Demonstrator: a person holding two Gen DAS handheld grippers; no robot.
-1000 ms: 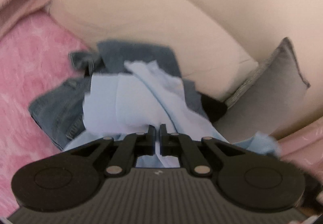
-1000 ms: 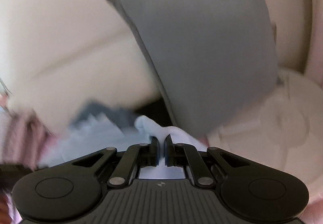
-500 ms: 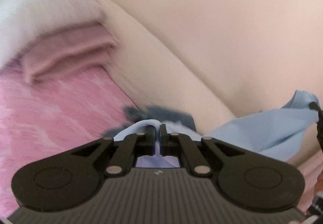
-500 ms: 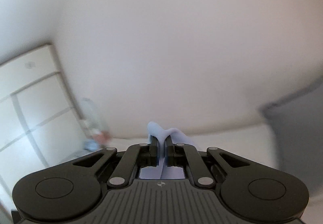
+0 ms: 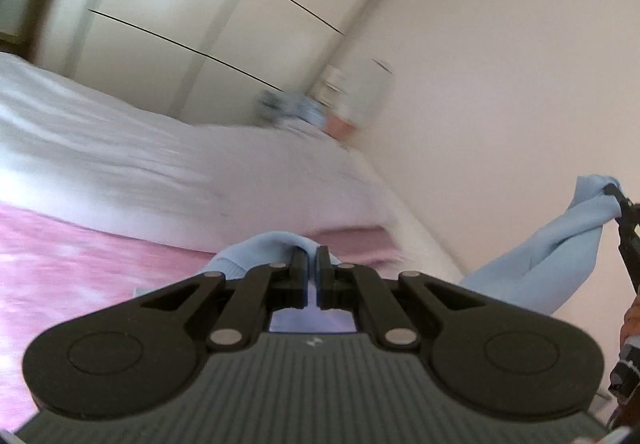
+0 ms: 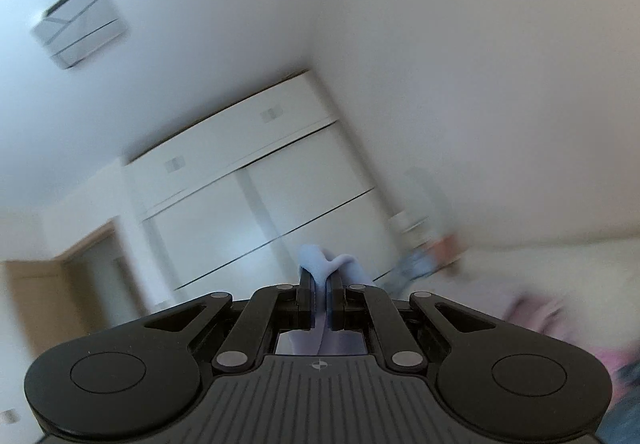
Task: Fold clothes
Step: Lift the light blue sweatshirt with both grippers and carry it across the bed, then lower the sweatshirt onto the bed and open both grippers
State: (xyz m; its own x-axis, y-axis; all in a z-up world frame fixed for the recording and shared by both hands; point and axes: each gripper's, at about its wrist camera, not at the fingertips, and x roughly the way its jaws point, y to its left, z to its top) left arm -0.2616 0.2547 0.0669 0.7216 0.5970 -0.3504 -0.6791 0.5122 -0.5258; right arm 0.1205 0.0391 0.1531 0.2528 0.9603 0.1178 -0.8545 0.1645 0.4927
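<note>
A light blue garment (image 5: 560,244) hangs in the air, held by both grippers. My left gripper (image 5: 312,256) is shut on one bunched edge of it, above the pink bedspread (image 5: 80,264). My right gripper (image 6: 320,276) is shut on another bunched edge (image 6: 324,264) and is raised high, facing the wardrobe. The right gripper's tip also shows at the right edge of the left wrist view (image 5: 618,196), pinching the cloth. The rest of the garment hangs below both views.
A white duvet (image 5: 120,148) lies across the bed beyond the pink bedspread. A white sliding wardrobe (image 6: 260,204) stands at the far side. A small heap of clothes (image 5: 296,108) lies by the wall. A doorway (image 6: 48,304) is at the left.
Both grippers have lifted the light blue garment up off the denim pile and swung toward the wardrobe. The jeans and grey cushion have dropped out of view.
</note>
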